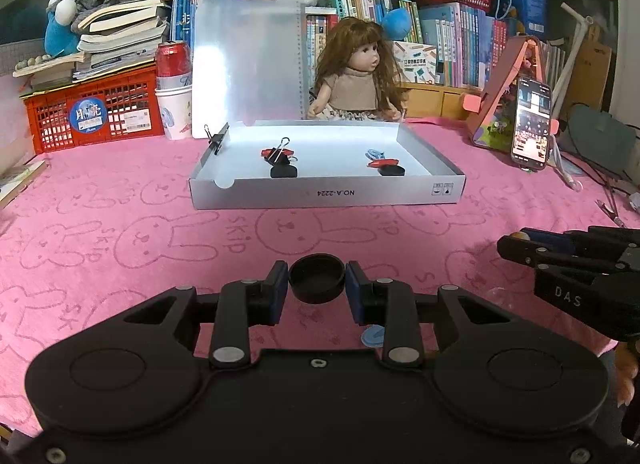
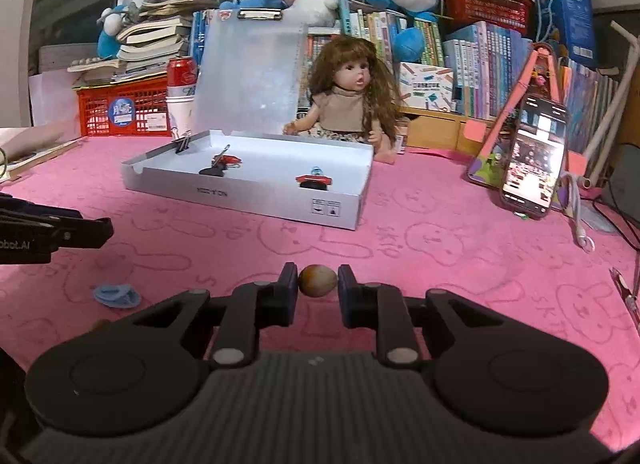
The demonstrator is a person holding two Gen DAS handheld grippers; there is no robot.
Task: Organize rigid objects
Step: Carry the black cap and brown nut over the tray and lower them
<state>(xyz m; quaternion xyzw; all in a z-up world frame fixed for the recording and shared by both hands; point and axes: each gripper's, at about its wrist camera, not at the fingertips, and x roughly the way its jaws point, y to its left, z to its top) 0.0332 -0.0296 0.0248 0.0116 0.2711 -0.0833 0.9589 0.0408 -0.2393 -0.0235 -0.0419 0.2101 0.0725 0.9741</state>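
Observation:
My left gripper (image 1: 317,280) is shut on a black round cap (image 1: 317,278), held above the pink cloth. My right gripper (image 2: 318,282) is shut on a small brown oval stone (image 2: 318,281); it also shows at the right of the left wrist view (image 1: 560,260). Ahead stands an open white box (image 1: 328,193), also in the right wrist view (image 2: 248,199). In it lie a black binder clip (image 1: 278,155), two black caps (image 1: 283,171) (image 1: 391,171), red pieces (image 1: 383,162) and a clip on the left wall (image 1: 216,137). A blue piece (image 2: 116,295) lies on the cloth.
A doll (image 1: 362,75) sits behind the box. A phone on a stand (image 1: 532,123) is at the right, a red crate (image 1: 96,111) and a can on cups (image 1: 173,63) at the left. Small scissors (image 2: 628,298) lie at the far right. Books and plush toys line the back.

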